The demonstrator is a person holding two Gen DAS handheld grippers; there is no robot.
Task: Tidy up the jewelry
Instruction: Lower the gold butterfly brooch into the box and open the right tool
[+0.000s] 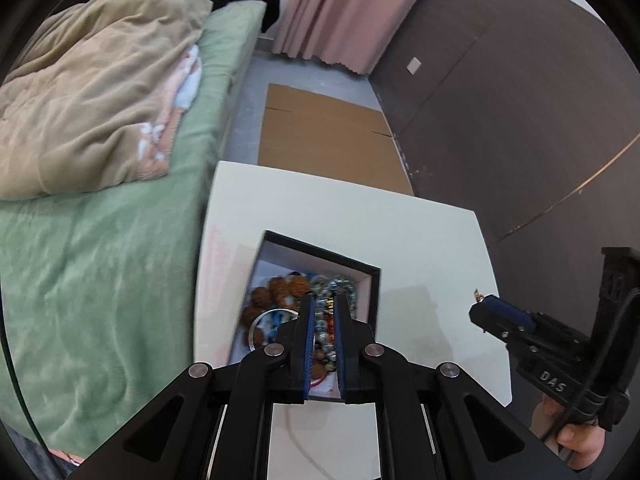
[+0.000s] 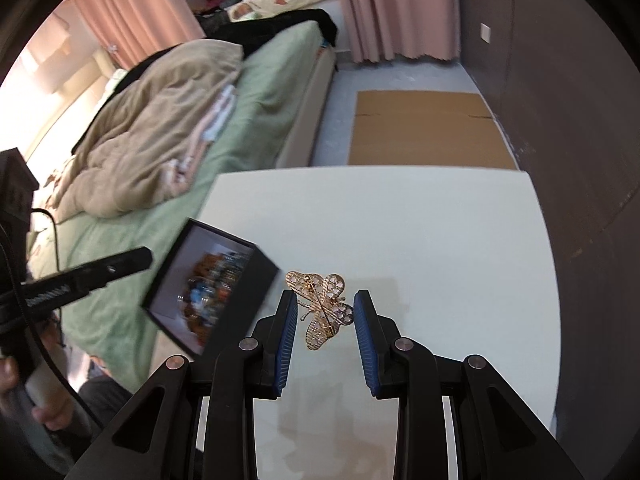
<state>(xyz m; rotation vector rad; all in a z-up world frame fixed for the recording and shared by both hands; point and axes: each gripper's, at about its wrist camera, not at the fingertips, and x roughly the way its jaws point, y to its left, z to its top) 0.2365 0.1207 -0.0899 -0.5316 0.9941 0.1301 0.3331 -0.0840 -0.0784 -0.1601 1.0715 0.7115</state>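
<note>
The box (image 1: 372,280) of beads (image 1: 280,292) sits on the white table (image 1: 420,240), near the edge facing the bed (image 1: 100,260). The left gripper (image 1: 323,304) hangs over it, jaws narrowly parted, holding nothing. The right gripper (image 2: 326,304), wide open, straddles the gold butterfly brooch (image 2: 322,308), which lies just right of the box; whether the pads touch it is unclear. Beyond both, bare tabletop runs to the far edge, then cardboard (image 2: 428,128) on the floor.

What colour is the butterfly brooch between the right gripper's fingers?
Gold, the butterfly brooch shows best in the right wrist view.
</note>
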